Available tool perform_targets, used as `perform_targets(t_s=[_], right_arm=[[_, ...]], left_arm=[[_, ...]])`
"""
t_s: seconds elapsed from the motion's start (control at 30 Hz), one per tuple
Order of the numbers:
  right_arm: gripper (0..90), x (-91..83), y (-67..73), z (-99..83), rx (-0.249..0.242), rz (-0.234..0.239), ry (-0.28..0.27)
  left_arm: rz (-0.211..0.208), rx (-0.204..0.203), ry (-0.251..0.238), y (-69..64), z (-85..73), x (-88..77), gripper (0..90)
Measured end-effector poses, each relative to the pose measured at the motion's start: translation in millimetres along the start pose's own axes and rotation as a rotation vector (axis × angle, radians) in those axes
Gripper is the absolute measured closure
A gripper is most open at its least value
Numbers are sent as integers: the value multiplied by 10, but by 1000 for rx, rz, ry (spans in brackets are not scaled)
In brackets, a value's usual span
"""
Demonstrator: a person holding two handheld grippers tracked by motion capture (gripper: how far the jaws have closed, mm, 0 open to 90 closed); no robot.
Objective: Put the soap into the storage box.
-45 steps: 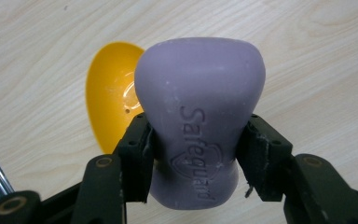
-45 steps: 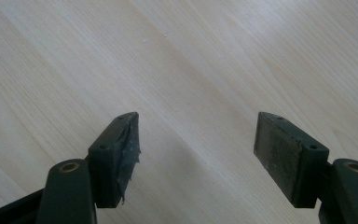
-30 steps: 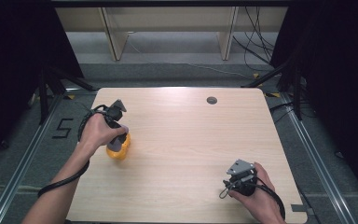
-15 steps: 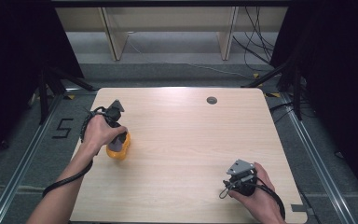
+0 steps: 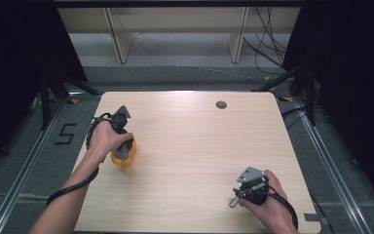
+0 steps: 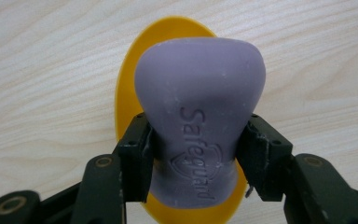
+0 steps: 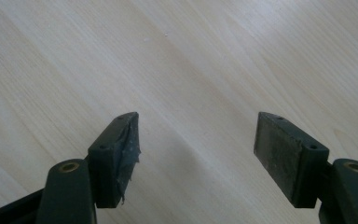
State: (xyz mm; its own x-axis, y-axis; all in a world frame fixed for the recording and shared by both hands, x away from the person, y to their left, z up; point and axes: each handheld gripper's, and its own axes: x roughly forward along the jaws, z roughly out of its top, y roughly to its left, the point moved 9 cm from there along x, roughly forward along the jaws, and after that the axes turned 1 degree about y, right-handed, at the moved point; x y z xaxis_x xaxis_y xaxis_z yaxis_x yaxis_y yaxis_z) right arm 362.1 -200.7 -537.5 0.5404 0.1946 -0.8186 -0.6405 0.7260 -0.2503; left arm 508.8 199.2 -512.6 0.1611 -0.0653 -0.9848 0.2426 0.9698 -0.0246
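Two tongs: left tongs (image 6: 196, 154) clamp purple soap (image 6: 200, 116) over yellow dish (image 6: 126, 102); right tongs (image 7: 196, 158) gape wide.

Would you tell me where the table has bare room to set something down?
The middle, between the yellow dish and the right gripper, is bare, as is the far edge beside the grommet hole. It is crowded at the left gripper.

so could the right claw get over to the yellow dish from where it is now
Probably yes. The right claw is open and empty, with bare table between it and the yellow dish. But the left claw holds the purple soap right over the dish.
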Motion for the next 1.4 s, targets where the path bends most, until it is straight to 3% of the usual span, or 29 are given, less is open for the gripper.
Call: perform_targets(t_s=[0.07, 0.1, 0.37, 0.4, 0.43, 0.57, 0.6, 0.63, 0.67, 0.7, 0.73, 0.77, 0.87, 0.93, 0.97, 1.03, 1.07, 1.1, 1.13, 1.27, 1.33, 1.4], right_arm=[[318, 2, -15, 4, -16, -1, -2], [318, 8, -16, 7, -30, 5, -4], [318, 10, -15, 9, -28, 1, -7], [318, 7, -16, 7, -31, 3, -5], [319, 6, -17, 7, -30, 3, -5], [318, 2, -12, 3, -17, -1, -3], [318, 8, -14, 10, -30, 1, -8], [318, 8, -14, 10, -30, 1, -8], [318, 8, -14, 11, -29, 1, -9], [317, 3, -9, 3, -14, 0, -3], [317, 3, -9, 3, -14, 0, -3], [317, 2, -13, 5, -13, -4, -6], [317, 2, -10, 4, -16, 0, -3], [317, 6, -13, 8, -30, 5, -6], [317, 5, -13, 8, -29, 4, -6], [317, 4, -16, 7, -29, 1, -6], [317, 4, -16, 7, -29, 1, -6], [316, 6, -21, 6, -25, -7, -11], [316, 6, -21, 6, -25, -7, -11], [316, 6, -16, 5, -19, -6, -11], [316, 10, -4, 4, -12, -3, -12], [316, 6, -8, 5, -14, -3, -11]], left_arm=[[8, 13, -6, 16, 8, 18, 487], [7, -2, -10, 5, 13, 42, 487], [0, 2, -2, -14, 11, 94, 486], [5, 33, 28, 9, -11, 89, 486], [1, 3, 4, -15, 9, 111, 486], [4, 3, -6, -13, 14, 127, 484], [11, 53, 8, 14, 2, 105, 476], [11, 53, 8, 14, 2, 105, 464], [14, 32, -30, -3, 29, 106, 464], [18, 35, -51, 2, 40, 80, 405], [10, 37, -68, -6, 47, 42, 405], [1, 70, -105, -13, 60, -31, 338], [9, 129, -146, -24, 32, -120, 293], [-4, 124, -158, -49, 13, -147, 277], [-9, 128, -217, -76, 0, -182, 265], [-15, 182, -241, -64, -50, -280, 252], [-15, 182, -241, -64, -50, -280, 249], [-16, 194, -290, -67, -107, -352, 237], [-16, 194, -290, -67, -107, -352, 230], [-5, 240, -373, 11, -367, -478, 213], [-9, 257, -404, 64, -504, -473, 208], [-17, 257, -440, 176, -754, -405, 199]])
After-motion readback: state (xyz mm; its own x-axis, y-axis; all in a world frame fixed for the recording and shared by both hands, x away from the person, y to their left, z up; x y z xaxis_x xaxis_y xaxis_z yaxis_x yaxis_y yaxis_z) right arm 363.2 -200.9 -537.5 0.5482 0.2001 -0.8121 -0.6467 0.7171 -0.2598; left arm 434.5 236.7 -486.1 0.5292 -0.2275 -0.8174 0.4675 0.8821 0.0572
